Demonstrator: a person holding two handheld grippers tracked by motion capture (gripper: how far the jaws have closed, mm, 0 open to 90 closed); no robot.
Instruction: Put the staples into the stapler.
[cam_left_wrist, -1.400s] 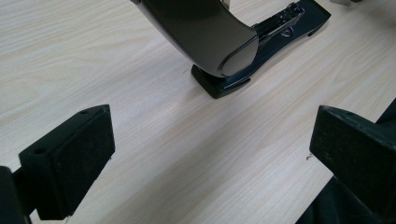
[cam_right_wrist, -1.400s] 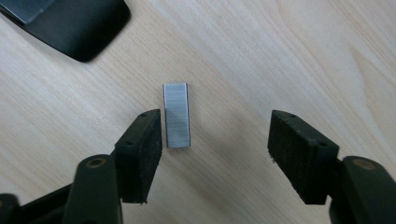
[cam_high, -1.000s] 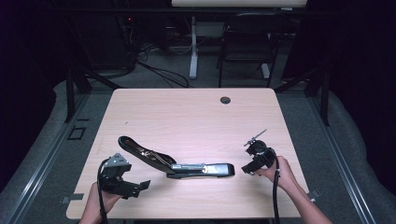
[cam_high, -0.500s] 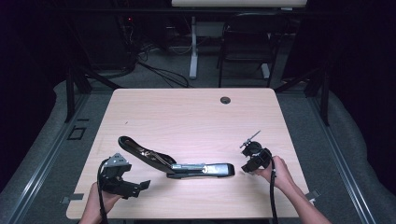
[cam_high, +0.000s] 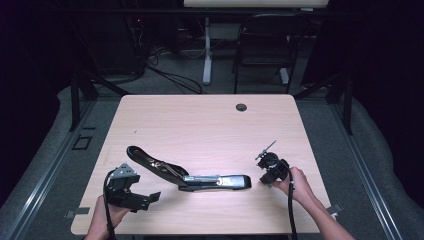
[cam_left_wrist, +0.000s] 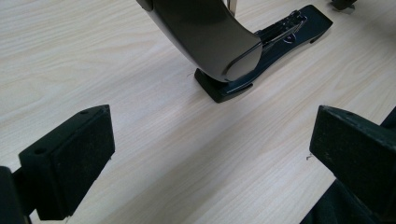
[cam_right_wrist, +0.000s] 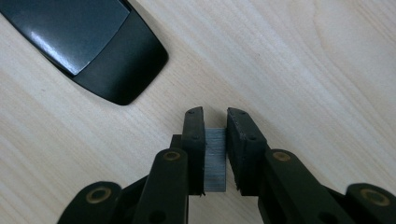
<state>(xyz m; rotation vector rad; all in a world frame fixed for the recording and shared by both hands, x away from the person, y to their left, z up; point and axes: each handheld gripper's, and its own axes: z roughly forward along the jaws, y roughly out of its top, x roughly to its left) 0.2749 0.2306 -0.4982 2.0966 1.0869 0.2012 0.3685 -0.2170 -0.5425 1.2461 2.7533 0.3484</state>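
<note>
Right gripper (cam_right_wrist: 215, 122) jaws clamped on grey staple strip (cam_right_wrist: 215, 158), strip wedged between pads. Open stapler (cam_high: 190, 176) ahead-left of right jaws, flat on table (cam_high: 200, 125). Left gripper (cam_left_wrist: 205, 154) jaws spread wide, empty, stapler top arm just ahead.

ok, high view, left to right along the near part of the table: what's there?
left gripper → open stapler → right gripper, fingers shut on a strip of staples

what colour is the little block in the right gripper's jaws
Silvery grey, likely a strip of staples; clearest in the right gripper view.
</note>
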